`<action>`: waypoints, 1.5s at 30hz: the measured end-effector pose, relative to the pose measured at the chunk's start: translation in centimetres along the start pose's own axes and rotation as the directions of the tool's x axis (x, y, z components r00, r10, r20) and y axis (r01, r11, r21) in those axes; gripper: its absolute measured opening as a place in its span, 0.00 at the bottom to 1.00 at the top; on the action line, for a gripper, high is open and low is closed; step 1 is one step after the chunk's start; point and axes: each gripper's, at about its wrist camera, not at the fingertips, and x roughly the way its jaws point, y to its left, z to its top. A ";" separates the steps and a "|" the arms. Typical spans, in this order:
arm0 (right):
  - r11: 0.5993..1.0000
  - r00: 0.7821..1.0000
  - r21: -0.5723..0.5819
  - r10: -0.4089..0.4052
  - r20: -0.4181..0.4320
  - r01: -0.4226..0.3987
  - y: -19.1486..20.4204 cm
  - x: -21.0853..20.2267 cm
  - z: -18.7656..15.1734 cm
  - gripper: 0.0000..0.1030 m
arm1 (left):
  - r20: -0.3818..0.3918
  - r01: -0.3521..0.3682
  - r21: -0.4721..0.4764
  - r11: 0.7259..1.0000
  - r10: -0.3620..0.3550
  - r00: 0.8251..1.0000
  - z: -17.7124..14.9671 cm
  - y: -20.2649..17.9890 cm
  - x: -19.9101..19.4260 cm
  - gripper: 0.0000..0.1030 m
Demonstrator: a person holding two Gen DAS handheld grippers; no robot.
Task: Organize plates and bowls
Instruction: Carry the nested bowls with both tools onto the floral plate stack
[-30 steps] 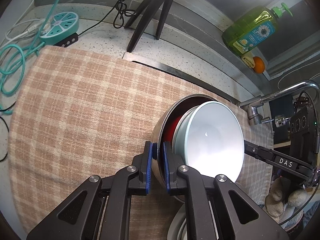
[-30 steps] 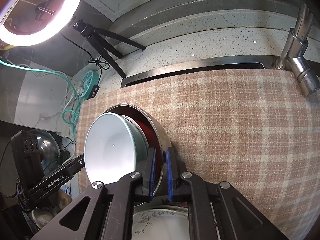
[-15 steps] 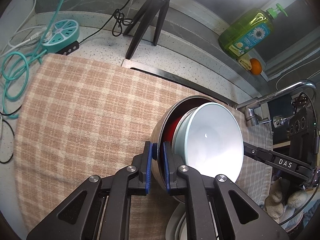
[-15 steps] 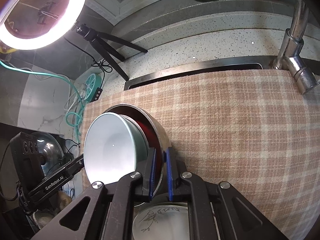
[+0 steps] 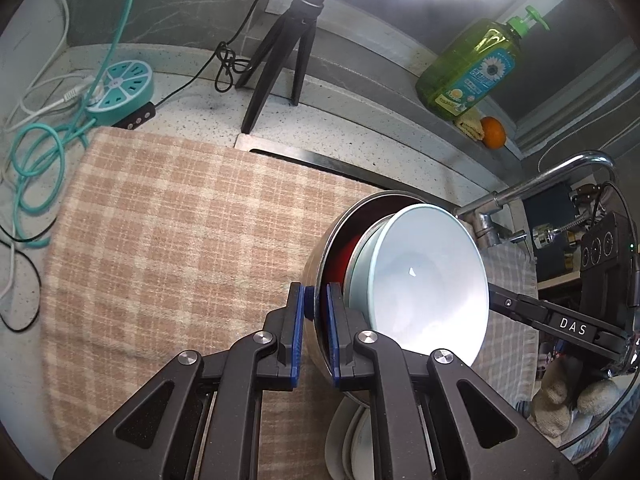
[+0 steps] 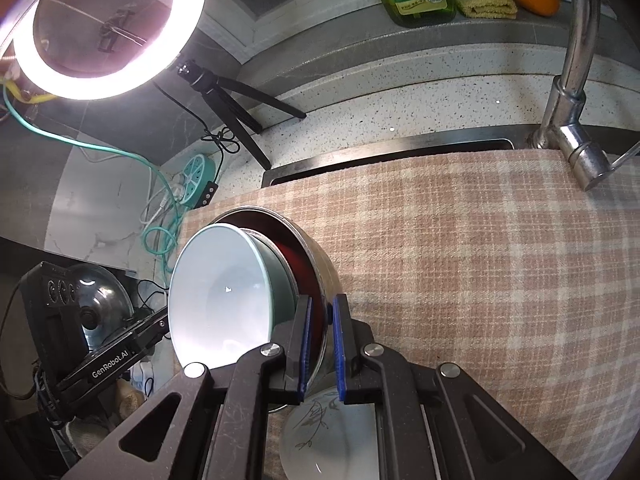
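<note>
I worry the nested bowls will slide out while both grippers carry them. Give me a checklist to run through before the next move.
1. Left hand-held gripper clamped on the steel bowl rim: ok.
2. Right hand-held gripper clamped on the opposite rim: ok.
3. Pale blue bowl seated inside: not ok, it sits tilted and stands well proud of the rim.
4. Red bowl under it seated: cannot tell, mostly hidden.
5. Checked cloth free of obstacles for set-down: ok.
6. Clearance from the white dishes below: cannot tell.

Red bowl (image 5: 340, 258) mostly hidden by pale bowl (image 5: 424, 284); plate (image 6: 332, 436) cut off under right claw (image 6: 321, 346).
</note>
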 end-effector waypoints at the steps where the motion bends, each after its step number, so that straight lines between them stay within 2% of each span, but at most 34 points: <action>1: 1.000 1.000 0.001 -0.001 0.004 0.001 0.0 -0.2 -0.1 0.09 | 0.001 0.002 0.004 1.000 -0.002 1.000 -0.1 -0.1 -0.2 0.09; 24: 0.996 0.994 0.088 -0.042 0.098 0.033 -1.5 -5.6 -5.5 0.09 | -0.014 0.062 0.134 0.989 -0.061 0.998 -3.0 -3.9 -2.3 0.09; 45: 0.974 0.985 0.213 -0.103 0.135 0.073 -3.3 -7.1 -9.9 0.09 | -0.080 0.118 0.236 0.965 -0.101 0.992 -5.2 -5.5 -1.6 0.09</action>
